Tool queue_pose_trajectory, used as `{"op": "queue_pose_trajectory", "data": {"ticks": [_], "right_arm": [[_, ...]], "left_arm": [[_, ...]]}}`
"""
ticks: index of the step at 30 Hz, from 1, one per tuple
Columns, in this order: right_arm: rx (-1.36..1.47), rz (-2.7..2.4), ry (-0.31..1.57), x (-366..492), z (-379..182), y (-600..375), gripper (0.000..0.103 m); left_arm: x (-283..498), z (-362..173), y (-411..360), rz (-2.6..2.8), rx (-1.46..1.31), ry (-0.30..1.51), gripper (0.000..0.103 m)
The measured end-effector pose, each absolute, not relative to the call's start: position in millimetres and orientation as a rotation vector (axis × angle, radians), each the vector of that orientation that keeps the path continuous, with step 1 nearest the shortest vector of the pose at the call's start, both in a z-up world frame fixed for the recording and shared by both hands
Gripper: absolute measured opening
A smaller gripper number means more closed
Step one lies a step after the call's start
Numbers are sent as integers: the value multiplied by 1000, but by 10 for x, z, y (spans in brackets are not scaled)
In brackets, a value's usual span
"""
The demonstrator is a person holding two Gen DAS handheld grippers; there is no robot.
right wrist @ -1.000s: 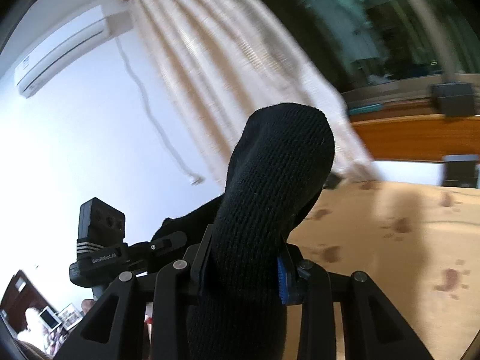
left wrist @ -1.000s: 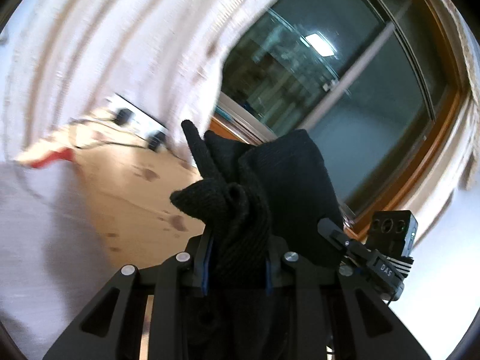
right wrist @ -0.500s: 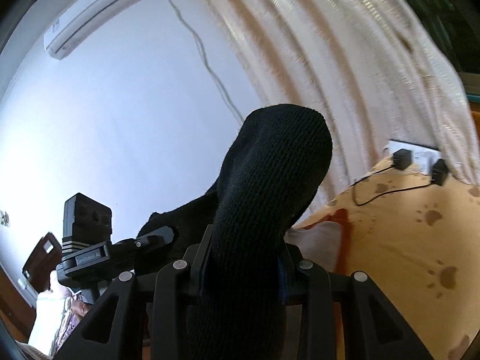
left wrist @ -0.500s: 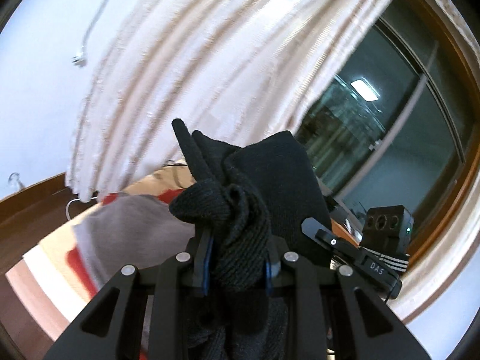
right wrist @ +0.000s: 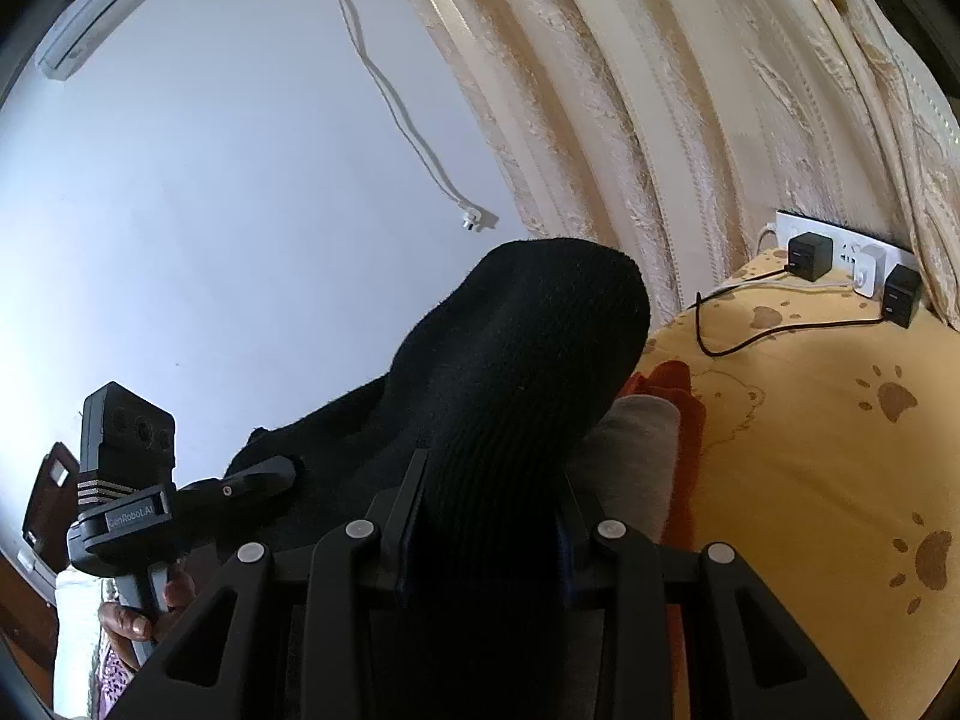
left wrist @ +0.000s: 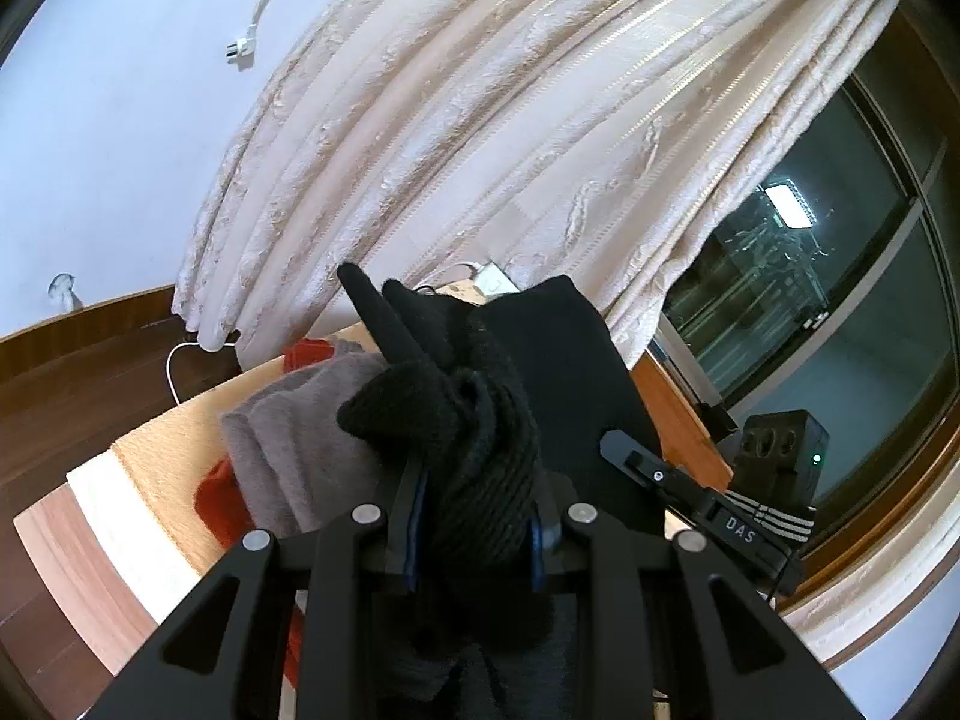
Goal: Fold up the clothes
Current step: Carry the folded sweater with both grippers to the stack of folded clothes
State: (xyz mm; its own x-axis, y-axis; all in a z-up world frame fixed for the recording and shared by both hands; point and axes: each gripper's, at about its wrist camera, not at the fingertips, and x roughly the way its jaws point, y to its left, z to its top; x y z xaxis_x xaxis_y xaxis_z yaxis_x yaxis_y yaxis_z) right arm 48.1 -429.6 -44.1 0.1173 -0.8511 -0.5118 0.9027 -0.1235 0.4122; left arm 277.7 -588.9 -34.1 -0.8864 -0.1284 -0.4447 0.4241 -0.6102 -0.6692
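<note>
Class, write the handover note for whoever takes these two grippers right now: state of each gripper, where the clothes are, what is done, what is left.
Left gripper: shut on a bunched part of the black knit garment.
Right gripper: shut on a smoother part of the same garment, which is held in the air between them.
Below: a grey garment lies over a red one on the yellow paw-print cover.
Done: black garment gripped by both grippers.
Left: lay it down and fold it; whether the grey and red pieces are folded cannot be told.
</note>
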Motion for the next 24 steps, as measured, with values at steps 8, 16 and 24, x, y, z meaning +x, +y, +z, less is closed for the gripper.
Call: {"op": "queue_pose_trajectory", "data": {"ticks": [8, 16, 24], "right_arm": [[788, -1534, 161, 414, -600, -4424, 44], [616, -1684, 310, 638, -494, -4320, 60], [330, -1768, 351, 1026, -41, -3886, 60]], "left_arm": [[2799, -623, -5996, -2459, 566, 1216, 30], [2817, -686, -5982, -2439, 589, 1218, 42], [2904, -320, -5854, -2421, 553, 1044, 48]]}}
